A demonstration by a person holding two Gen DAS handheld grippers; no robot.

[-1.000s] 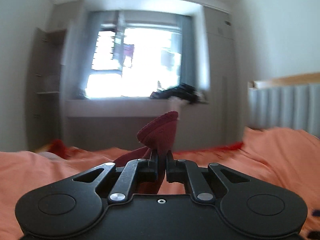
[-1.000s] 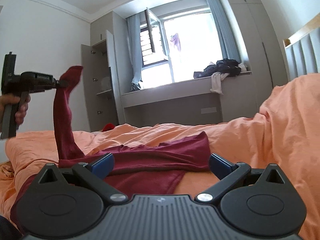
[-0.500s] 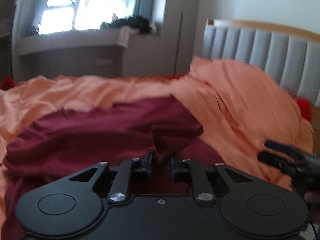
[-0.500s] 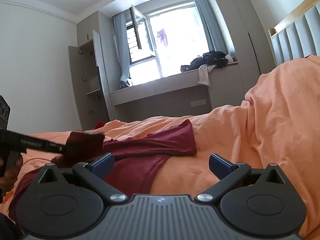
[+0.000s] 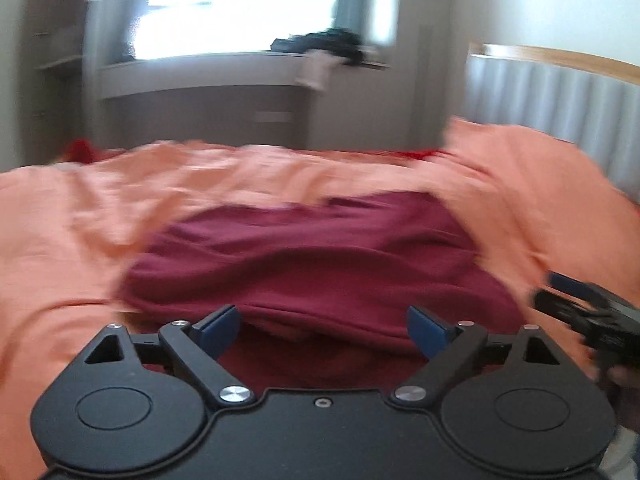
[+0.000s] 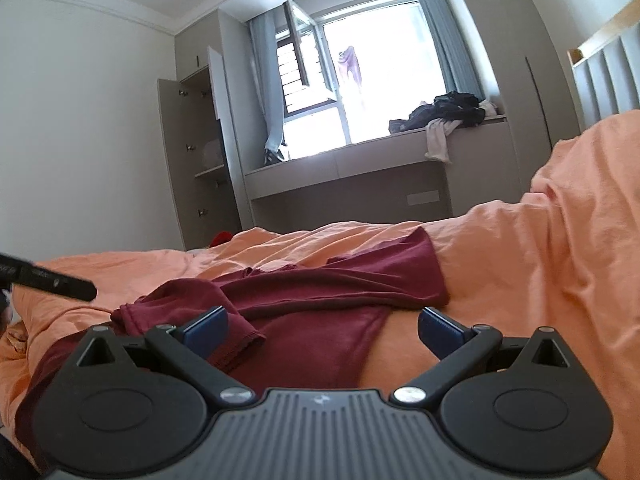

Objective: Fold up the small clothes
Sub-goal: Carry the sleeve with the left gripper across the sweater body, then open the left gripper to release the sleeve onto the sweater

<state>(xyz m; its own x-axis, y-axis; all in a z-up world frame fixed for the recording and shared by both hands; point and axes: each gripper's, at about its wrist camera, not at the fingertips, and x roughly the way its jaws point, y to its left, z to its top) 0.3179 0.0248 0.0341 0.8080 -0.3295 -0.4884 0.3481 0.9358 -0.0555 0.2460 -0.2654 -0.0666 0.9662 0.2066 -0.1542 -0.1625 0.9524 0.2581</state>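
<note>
A dark red garment (image 5: pixel 312 264) lies spread on the orange bed cover (image 5: pixel 80 240). In the left wrist view, which is blurred, my left gripper (image 5: pixel 324 328) hangs low over the garment's near edge. Its jaws are opening wide and grip nothing. The cloth lies under them, and whether it touches the pads I cannot tell. The red garment (image 6: pixel 320 292) has one sleeve (image 6: pixel 180 304) folded over onto its body. My right gripper (image 6: pixel 322 330) stands open just above the garment's near part. The left gripper's tip (image 6: pixel 60 282) shows at the left edge, the right gripper (image 5: pixel 580 308) at the right edge.
A grey padded headboard (image 5: pixel 552 96) rises on the right behind a bulge of orange cover (image 6: pixel 560 240). Beyond the bed stands a window bench (image 6: pixel 352 168) with a pile of dark clothes (image 6: pixel 444 110). An open wardrobe (image 6: pixel 196 152) is at the far left.
My left gripper came down from high with the red sleeve, laid it over the garment and opened, letting it go. My right gripper stayed open and shifted slightly.
</note>
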